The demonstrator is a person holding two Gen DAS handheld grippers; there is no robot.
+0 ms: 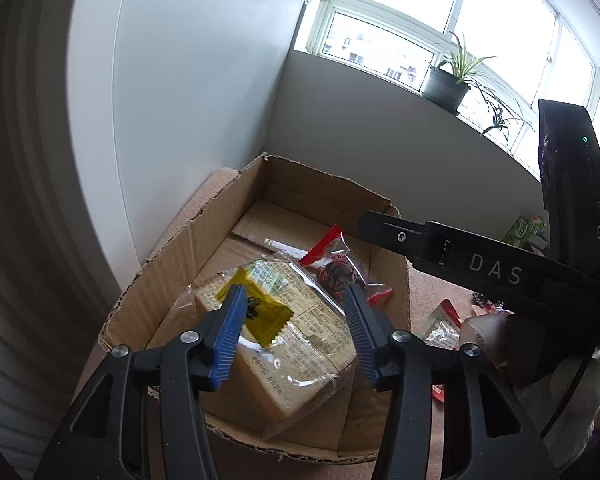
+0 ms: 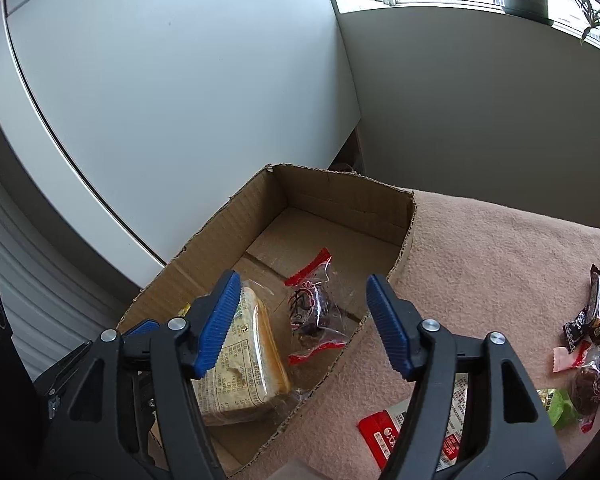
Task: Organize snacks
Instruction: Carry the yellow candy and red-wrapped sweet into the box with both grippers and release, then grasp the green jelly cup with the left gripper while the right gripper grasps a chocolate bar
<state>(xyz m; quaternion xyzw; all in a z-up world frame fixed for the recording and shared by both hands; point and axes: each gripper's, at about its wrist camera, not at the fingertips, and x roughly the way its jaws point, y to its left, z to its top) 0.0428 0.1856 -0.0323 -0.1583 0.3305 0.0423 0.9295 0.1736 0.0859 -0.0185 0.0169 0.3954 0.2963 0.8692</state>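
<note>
Both hand-held grippers, left and right, are hovering open and empty over the cardboard box (bread pack already inside); next, swinging right toward the loose snacks near the cloth's right edge.

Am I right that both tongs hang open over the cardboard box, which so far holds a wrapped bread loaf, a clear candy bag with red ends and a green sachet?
Nearly: the sachet lying on the bread loaf is yellow, not green, as the left wrist view shows. The rest stands: left tongs and right tongs open over the cardboard box, candy bag inside.
</note>
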